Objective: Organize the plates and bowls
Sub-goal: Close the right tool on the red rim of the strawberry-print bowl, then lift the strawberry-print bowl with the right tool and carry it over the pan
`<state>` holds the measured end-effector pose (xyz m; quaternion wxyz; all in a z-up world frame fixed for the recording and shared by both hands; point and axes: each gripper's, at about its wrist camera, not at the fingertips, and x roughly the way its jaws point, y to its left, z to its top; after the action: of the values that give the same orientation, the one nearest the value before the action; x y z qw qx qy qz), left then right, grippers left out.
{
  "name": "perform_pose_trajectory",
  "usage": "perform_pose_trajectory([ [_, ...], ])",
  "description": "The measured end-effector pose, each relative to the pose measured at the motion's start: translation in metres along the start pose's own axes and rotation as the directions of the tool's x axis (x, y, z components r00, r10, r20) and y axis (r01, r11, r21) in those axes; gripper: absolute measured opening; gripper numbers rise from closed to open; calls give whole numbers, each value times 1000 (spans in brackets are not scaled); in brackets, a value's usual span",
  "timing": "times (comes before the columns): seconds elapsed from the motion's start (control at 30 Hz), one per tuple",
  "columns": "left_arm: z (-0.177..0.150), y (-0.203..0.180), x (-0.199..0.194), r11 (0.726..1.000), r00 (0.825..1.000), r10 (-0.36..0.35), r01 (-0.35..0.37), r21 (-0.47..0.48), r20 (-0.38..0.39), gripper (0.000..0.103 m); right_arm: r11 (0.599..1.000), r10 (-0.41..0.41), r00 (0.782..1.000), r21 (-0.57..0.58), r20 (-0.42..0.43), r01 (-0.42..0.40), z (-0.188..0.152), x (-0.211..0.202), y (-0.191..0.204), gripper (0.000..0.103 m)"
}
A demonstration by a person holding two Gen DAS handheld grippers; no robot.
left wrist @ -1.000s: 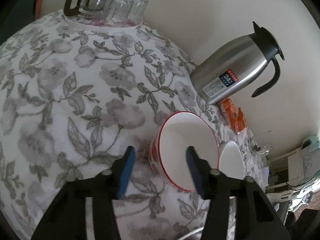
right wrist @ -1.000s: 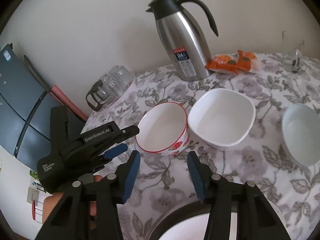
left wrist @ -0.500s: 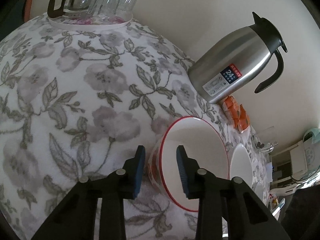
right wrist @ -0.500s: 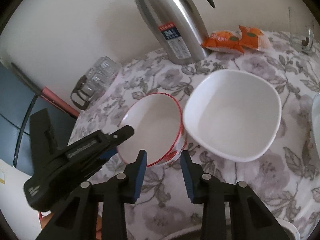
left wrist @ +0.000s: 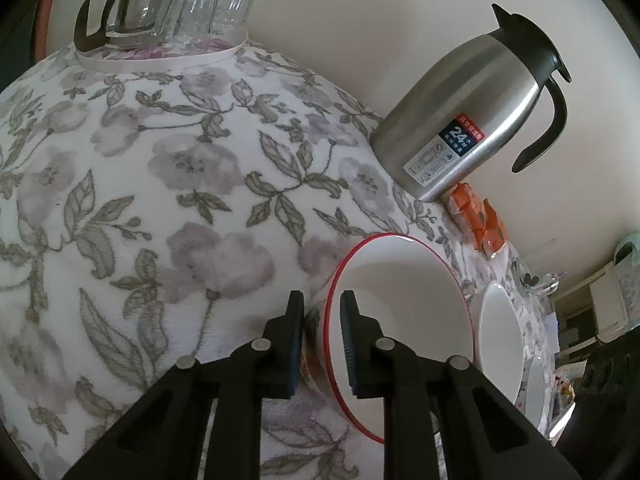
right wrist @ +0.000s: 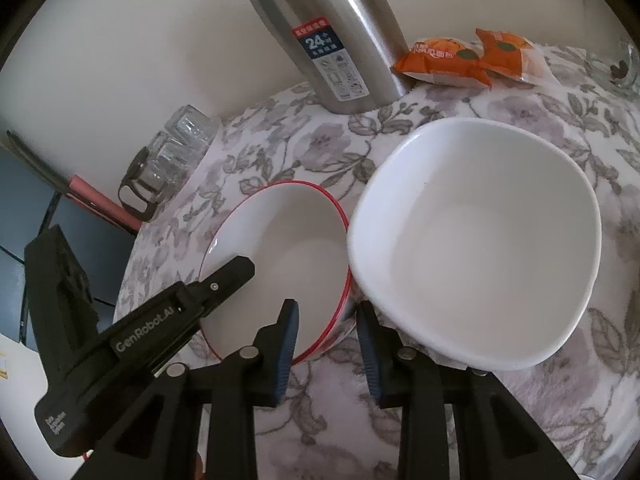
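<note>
1. White bowl (right wrist: 476, 240): we see it just right of the right gripper (right wrist: 326, 344), touching the red-rimmed bowl (right wrist: 280, 264).
2. Red-rimmed bowl: its rim sits between both grippers' fingers.
3. Left gripper (left wrist: 320, 340): jaws just closing, clamped on that rim.
4. Right gripper: jaws just closing; grip unclear.

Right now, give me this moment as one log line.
left tool: jaws just closing, clamped on red-rimmed bowl rim | right tool: jaws just closing, astride same rim, not pressing

Both grippers are matte black plastic with silver screws and ribbed blue pads on their fingers (left wrist: 295, 336); the left gripper (right wrist: 224, 280) bears white "GenRobot.AI" lettering.
</note>
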<state>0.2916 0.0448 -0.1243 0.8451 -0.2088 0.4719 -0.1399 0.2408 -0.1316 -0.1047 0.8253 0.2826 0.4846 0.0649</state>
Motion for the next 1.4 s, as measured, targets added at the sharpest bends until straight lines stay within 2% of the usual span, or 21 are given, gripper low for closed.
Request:
perform_pose_trajectory([
  [0.37, -7, -6, -14, 996, 998, 58, -57, 68, -10, 10, 1000, -7, 1000, 17, 27, 7, -7, -9, -1, 22],
  [0.7, -18, -43, -59, 976, 993, 114, -117, 182, 27, 10, 998, 30, 997, 48, 74, -34, -20, -56, -1, 21],
  [1.13, -74, -102, -119, 951, 996, 81, -91, 297, 46, 10, 997, 34, 985, 69, 167, -46, -62, -149, -24, 21],
  [1.4, -111, -138, -149, 923, 994, 59, -90, 374, 92, 10, 995, 29, 974, 82, 225, -49, -95, -193, -43, 21],
])
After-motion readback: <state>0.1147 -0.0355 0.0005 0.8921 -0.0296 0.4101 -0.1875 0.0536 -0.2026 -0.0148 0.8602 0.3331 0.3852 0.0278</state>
